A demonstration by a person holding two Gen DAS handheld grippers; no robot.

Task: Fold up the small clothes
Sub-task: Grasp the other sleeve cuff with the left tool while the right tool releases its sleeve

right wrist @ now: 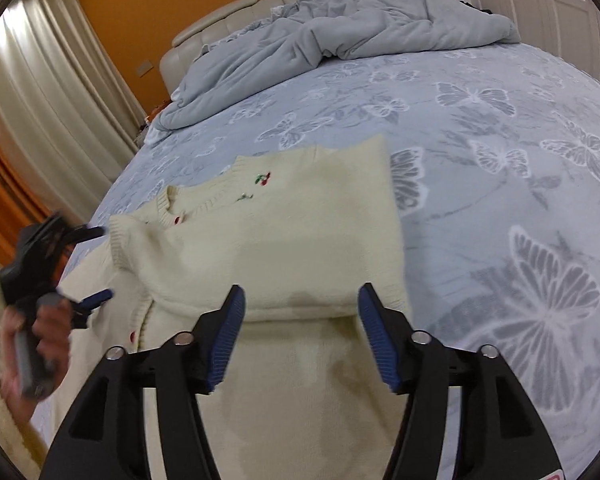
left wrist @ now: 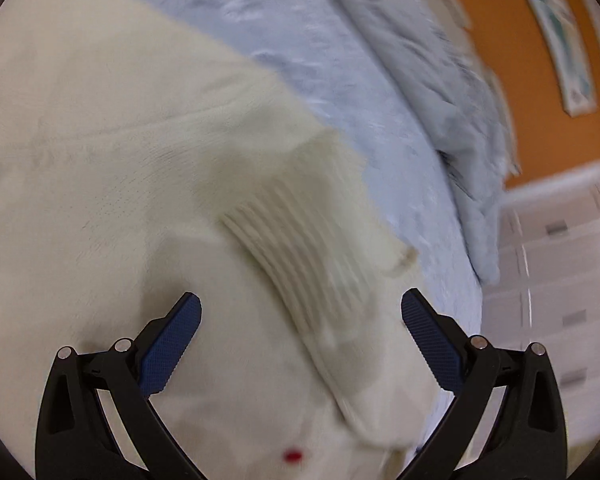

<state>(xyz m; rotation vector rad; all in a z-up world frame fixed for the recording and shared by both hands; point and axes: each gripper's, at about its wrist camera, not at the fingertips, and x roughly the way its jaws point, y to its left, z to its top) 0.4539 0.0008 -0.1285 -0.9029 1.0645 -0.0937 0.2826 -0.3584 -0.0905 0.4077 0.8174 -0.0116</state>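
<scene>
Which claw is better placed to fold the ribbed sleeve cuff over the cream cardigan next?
Probably left. The left claw is open right over the ribbed cuff of the cream cardigan. The right claw, also open, sits at the folded hem, away from that sleeve.

- Soft, even indoor light – no glare, only faint shadows under the cream sweater (right wrist: 284, 232).
- Left wrist view heavily motion-blurred.
- Right view sharper; the left gripper (right wrist: 96, 264) smears.
- Fisheye bending, dark corners.
</scene>
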